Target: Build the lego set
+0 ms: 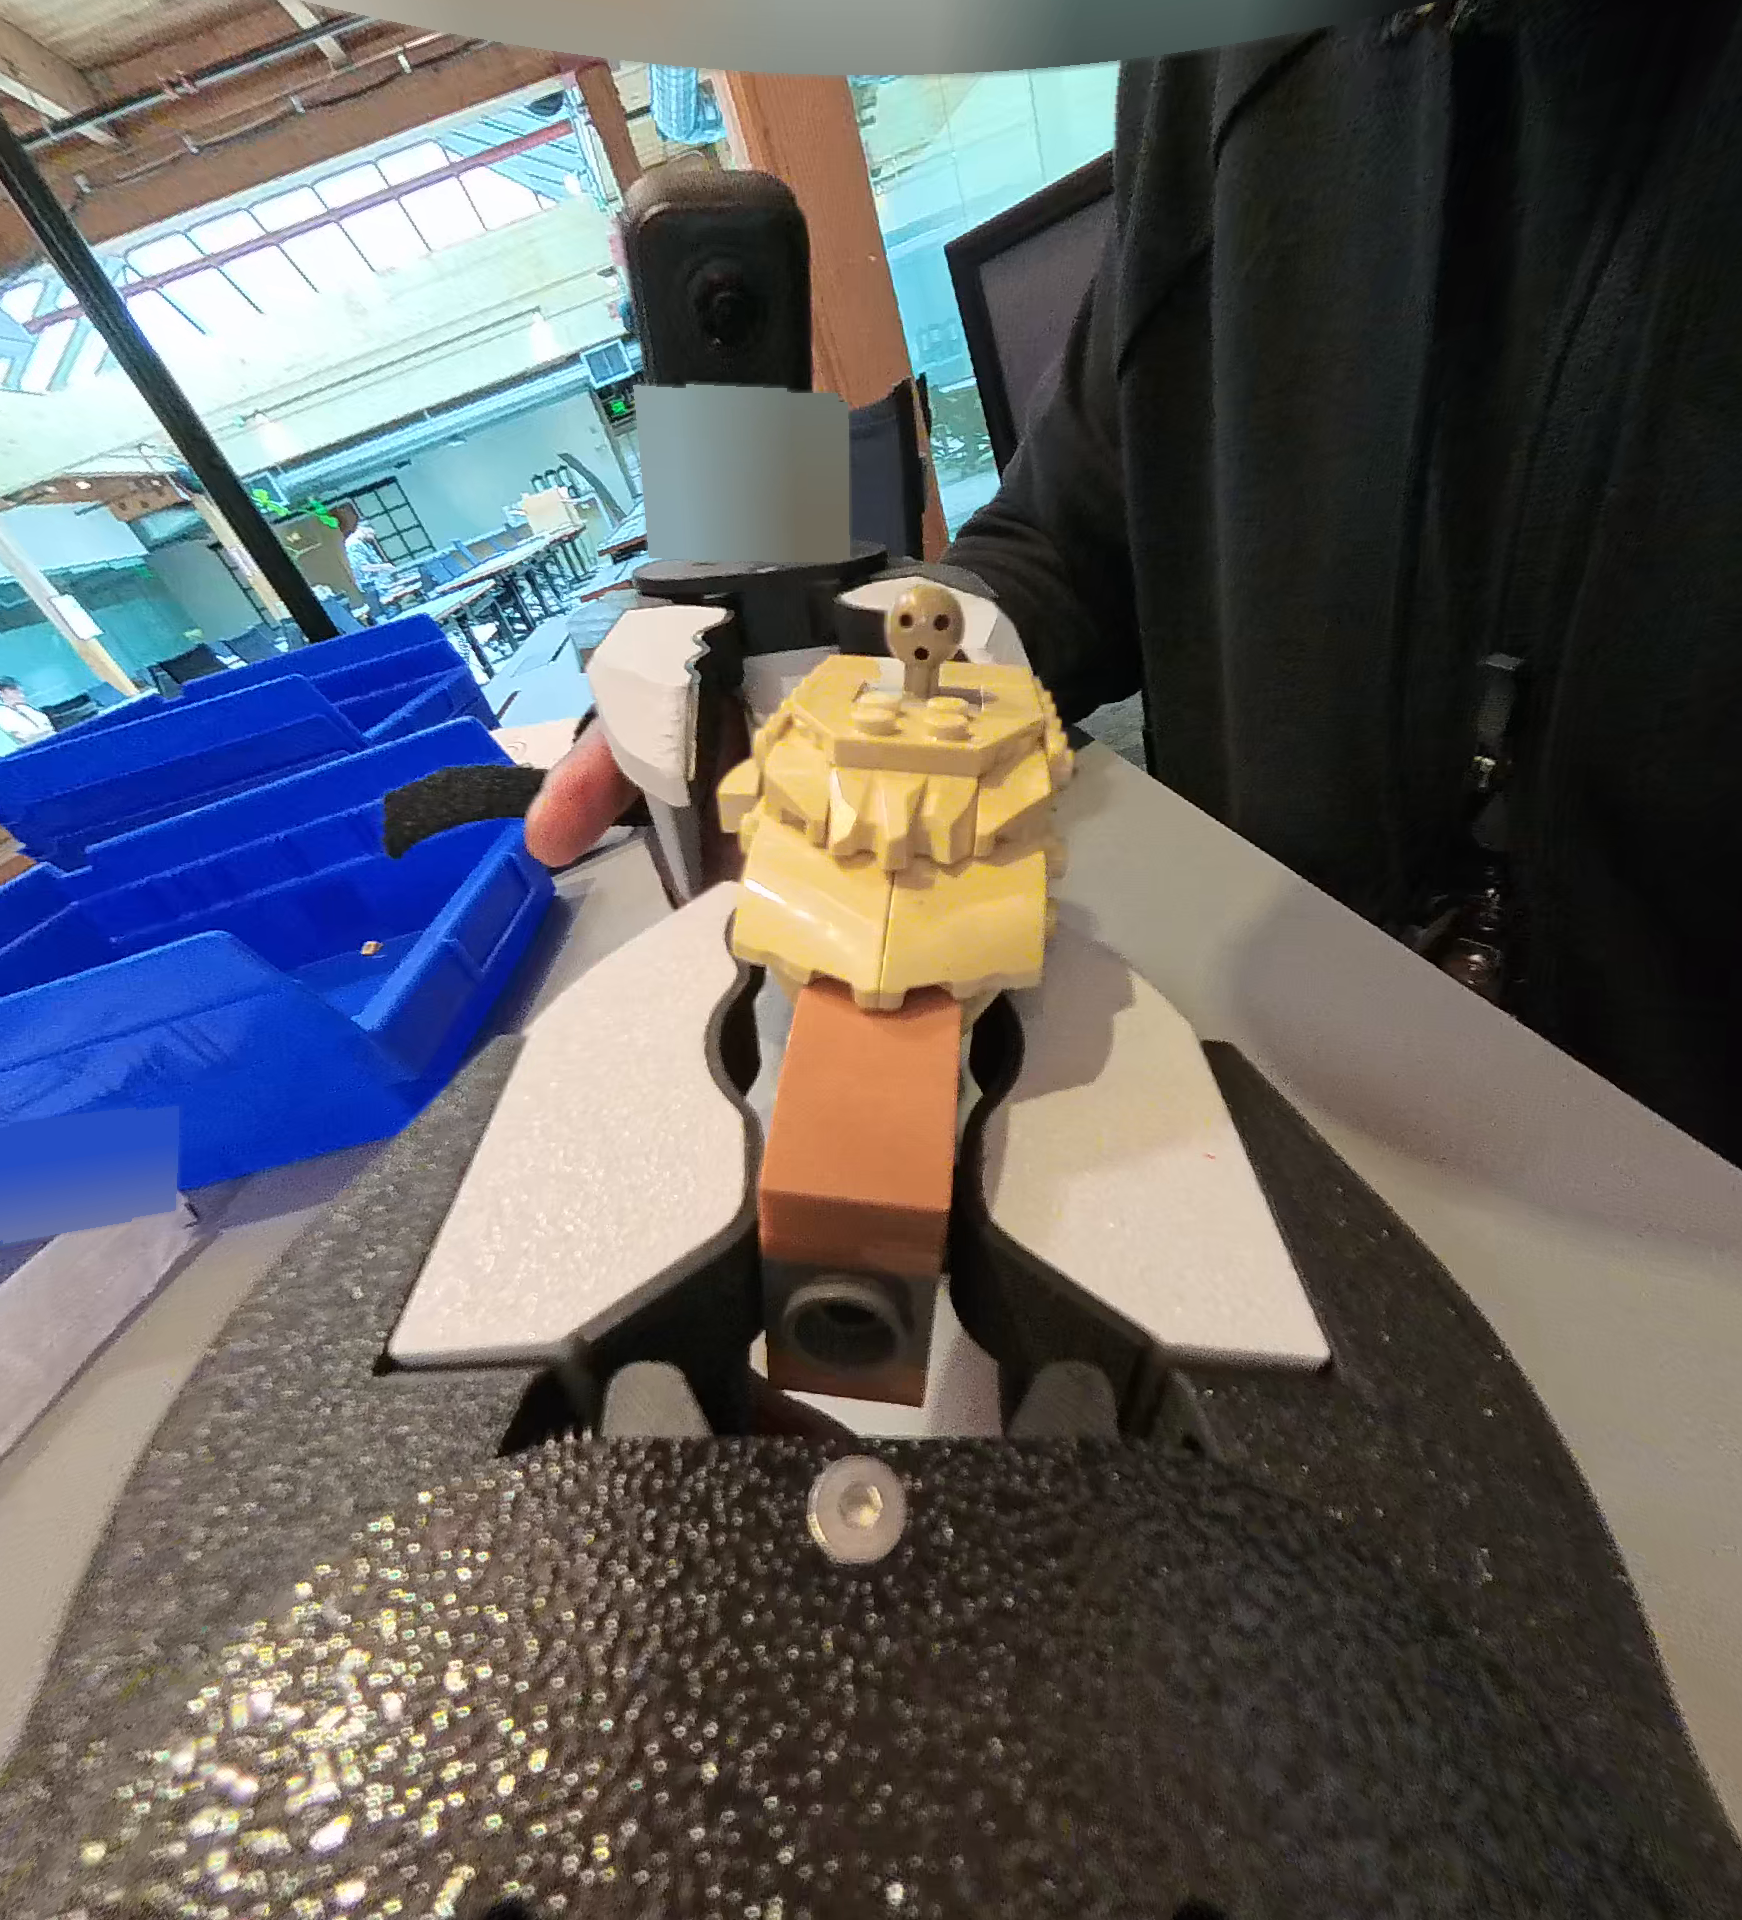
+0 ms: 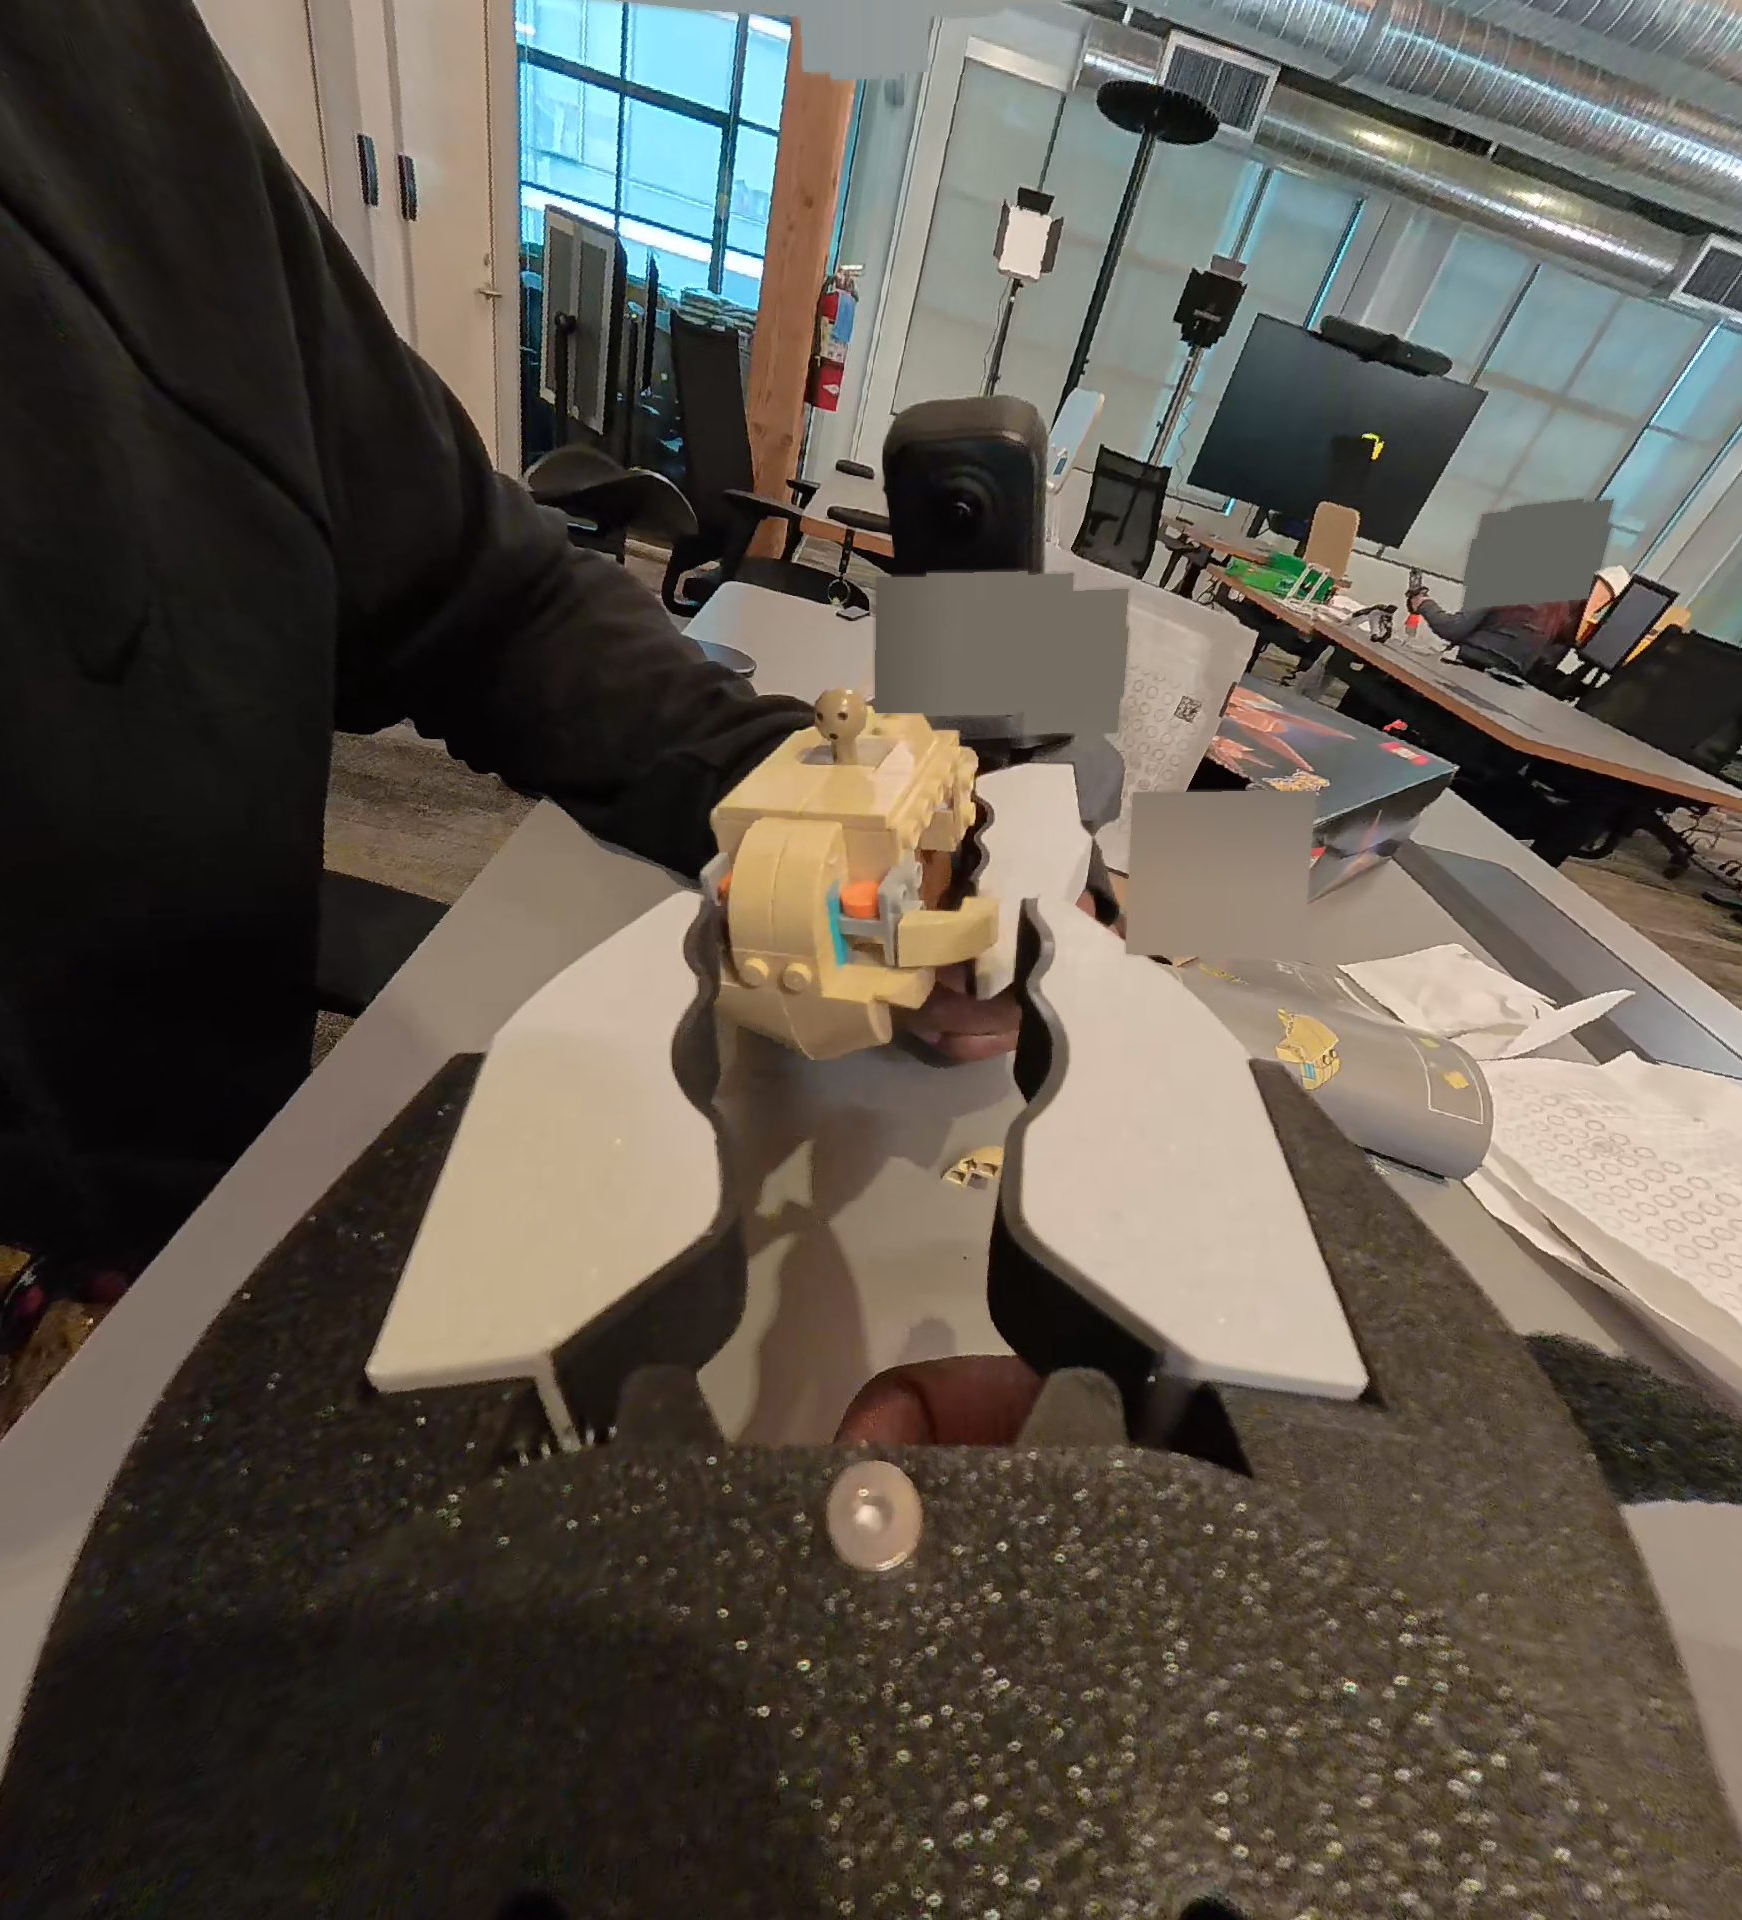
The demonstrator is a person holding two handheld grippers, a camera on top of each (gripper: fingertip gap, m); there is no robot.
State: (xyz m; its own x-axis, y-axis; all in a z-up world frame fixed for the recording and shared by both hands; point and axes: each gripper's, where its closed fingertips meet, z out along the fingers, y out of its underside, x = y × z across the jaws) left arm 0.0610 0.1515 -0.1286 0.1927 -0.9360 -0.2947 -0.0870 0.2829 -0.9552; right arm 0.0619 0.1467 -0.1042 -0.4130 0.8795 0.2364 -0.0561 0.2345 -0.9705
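Left wrist view: the left gripper (image 1: 862, 1049) clamps a tan brick model (image 1: 898, 831) by its brown base, above the grey table (image 1: 1469, 1091). The right gripper (image 2: 862, 997) stands apart around it; contact is unclear.

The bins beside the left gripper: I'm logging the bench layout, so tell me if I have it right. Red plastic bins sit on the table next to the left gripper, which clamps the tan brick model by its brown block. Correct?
Not quite. The bins are blue, not red; the left wrist view shows it. The rest stands: they sit on the table next to the left gripper, which clamps the tan brick model by its brown block.
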